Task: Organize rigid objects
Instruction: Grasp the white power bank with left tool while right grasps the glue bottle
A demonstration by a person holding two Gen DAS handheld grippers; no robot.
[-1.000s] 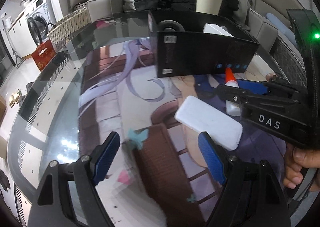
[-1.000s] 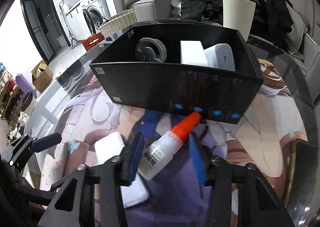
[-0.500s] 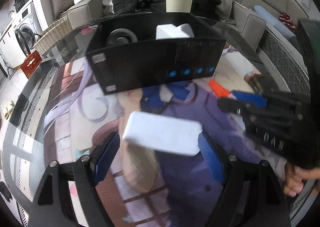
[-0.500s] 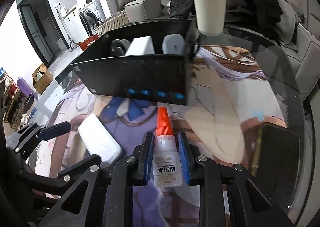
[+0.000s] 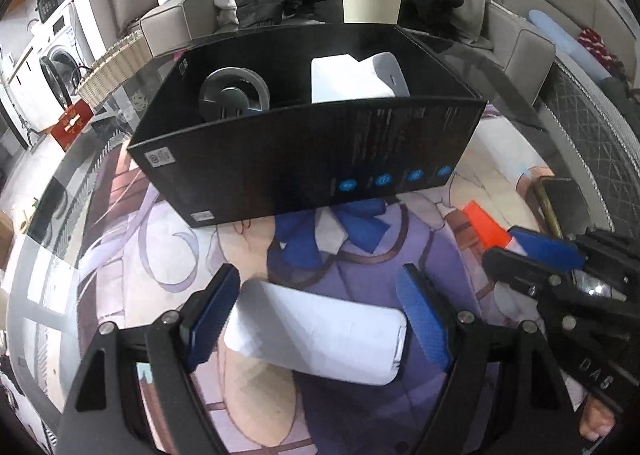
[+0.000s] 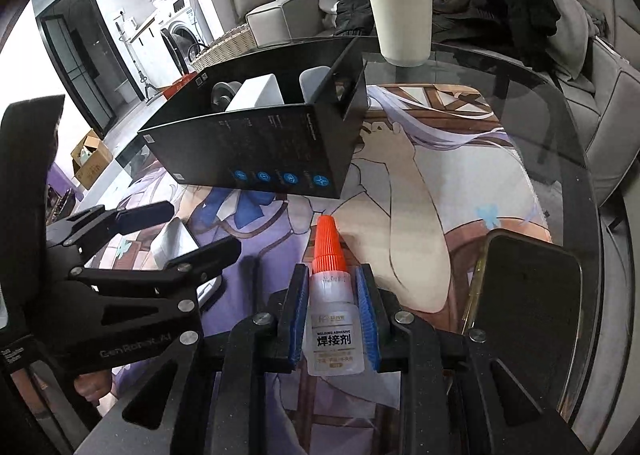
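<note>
My right gripper clamps a clear plastic adhesive bottle with an orange cap, cap pointing to 12 o'clock. My left gripper has its blue pads on both ends of a white rounded rectangular slab, gripping it crosswise. The open black cardboard box stands at 12 o'clock on the glass-topped table, holding a grey disc and white blocks.

The right gripper, low in the centre of the frame, clamps a clear glue bottle with an orange cap; its jaws have just closed on it; the left gripper enters from the left over a white slab; the black box sits upper centre; a white cup stands behind it; a dark phone lies lower right.
</note>
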